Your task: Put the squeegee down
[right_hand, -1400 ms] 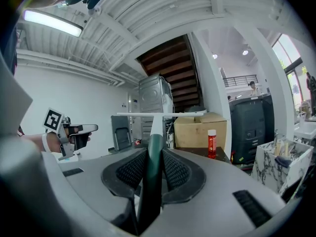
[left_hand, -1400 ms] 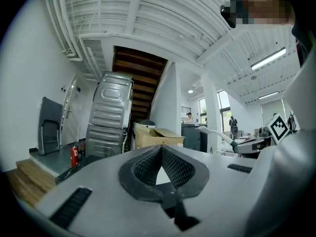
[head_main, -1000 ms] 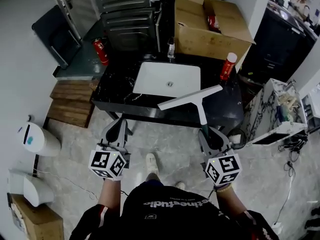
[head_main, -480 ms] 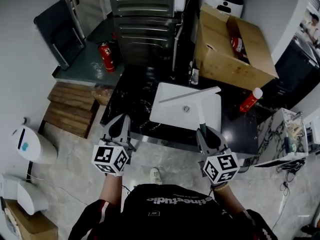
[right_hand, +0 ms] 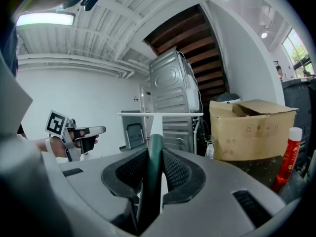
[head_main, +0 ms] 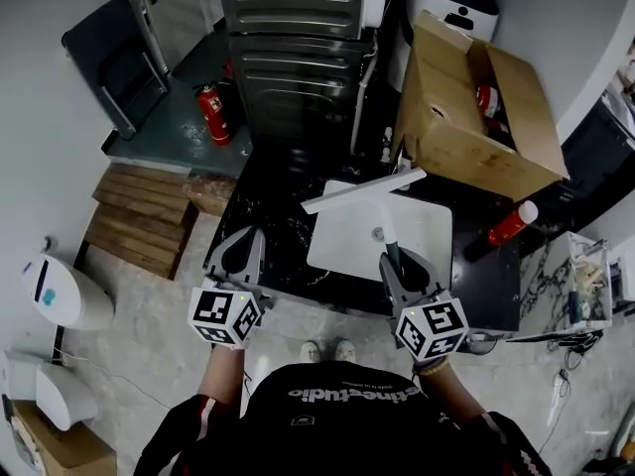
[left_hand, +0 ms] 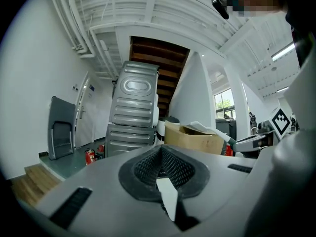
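Squeegee, T-shaped with green handle, between ribbed jaws of right gripper.

Bright ceiling lamp glares; fisheye edges curve and darken.

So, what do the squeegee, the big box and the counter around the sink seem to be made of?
The squeegee is likely plastic: a white matte blade bar and a smooth dark green handle. The box is brown cardboard, matte, with its flaps folded open. The counter is glossy black stone or a stone-look slab, judging by the white veins; I cannot tell which.
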A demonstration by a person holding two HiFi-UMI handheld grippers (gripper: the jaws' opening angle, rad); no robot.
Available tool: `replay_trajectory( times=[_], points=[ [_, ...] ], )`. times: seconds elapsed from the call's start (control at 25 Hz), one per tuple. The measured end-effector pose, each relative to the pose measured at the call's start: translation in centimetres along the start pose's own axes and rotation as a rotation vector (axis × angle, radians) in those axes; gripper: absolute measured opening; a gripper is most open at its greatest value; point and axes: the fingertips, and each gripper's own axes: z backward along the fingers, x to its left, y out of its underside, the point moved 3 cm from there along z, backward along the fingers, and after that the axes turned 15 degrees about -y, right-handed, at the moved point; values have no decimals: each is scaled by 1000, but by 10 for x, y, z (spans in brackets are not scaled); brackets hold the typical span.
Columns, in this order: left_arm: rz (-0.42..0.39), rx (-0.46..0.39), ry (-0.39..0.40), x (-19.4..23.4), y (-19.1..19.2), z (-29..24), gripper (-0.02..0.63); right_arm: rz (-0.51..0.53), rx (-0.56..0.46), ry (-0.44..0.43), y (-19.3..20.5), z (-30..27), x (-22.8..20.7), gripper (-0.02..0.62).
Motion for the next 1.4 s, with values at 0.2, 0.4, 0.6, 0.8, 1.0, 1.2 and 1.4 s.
replay_trajectory(
  times=[0.2, 0.4, 0.6, 0.8, 1.0, 1.2, 1.4],
  points=[
    [-6, 18, -76, 12, 6, -7, 14, 6, 42, -82, 6, -37, -13, 124],
    [6, 69, -188, 40, 24, -12, 14, -21, 121, -186, 27, -93, -15, 124],
    [9, 140, -296, 71, 67, -21, 14, -46, 207, -276, 66, -161, -9, 124],
    [21, 221, -365, 97, 103, -11, 14, -67, 311, -330, 107, -225, 18, 124],
    [52, 291, -406, 121, 130, 2, 14, -59, 426, -332, 151, -279, 34, 124],
    [72, 320, -435, 142, 139, 8, 14, -55, 525, -343, 189, -304, 39, 124],
    [81, 310, -419, 142, 131, 1, 14, -131, 510, -383, 192, -311, 37, 152]
  ],
)
